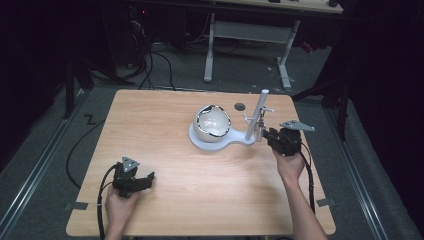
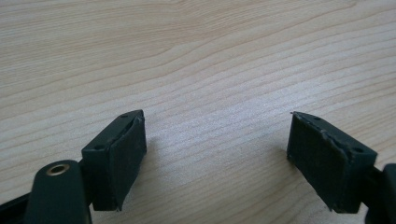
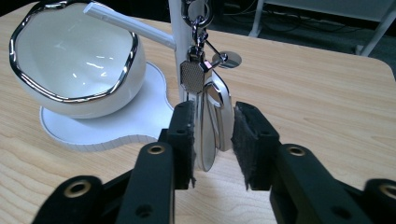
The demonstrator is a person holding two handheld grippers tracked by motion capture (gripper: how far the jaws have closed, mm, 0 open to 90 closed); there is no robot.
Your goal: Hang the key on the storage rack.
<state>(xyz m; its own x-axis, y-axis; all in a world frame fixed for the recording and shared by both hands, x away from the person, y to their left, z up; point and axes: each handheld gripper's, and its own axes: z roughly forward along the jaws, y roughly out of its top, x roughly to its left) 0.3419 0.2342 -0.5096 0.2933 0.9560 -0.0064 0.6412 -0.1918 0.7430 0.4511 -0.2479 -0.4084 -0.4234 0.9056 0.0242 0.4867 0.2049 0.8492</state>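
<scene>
Keyring: shiny metal keys (image 3: 210, 126) hanging from white stand (image 3: 180, 51), far right.
Right claw (image 3: 214, 140): part-open around keys, possibly touching.
Left claw (image 2: 217, 154): wide open, empty, over bare worktop (image 2: 196, 56).

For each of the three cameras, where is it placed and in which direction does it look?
High view: above the person's side, facing forward and down on the table; both forearms, left gripper, right gripper.
Left gripper view: on the left gripper, facing bare tabletop; jaws wide apart.
Right gripper view: on the right gripper, facing the hanging keychain and stand; jaws around it.
Shared: high and right gripper views show the bowl.
</scene>
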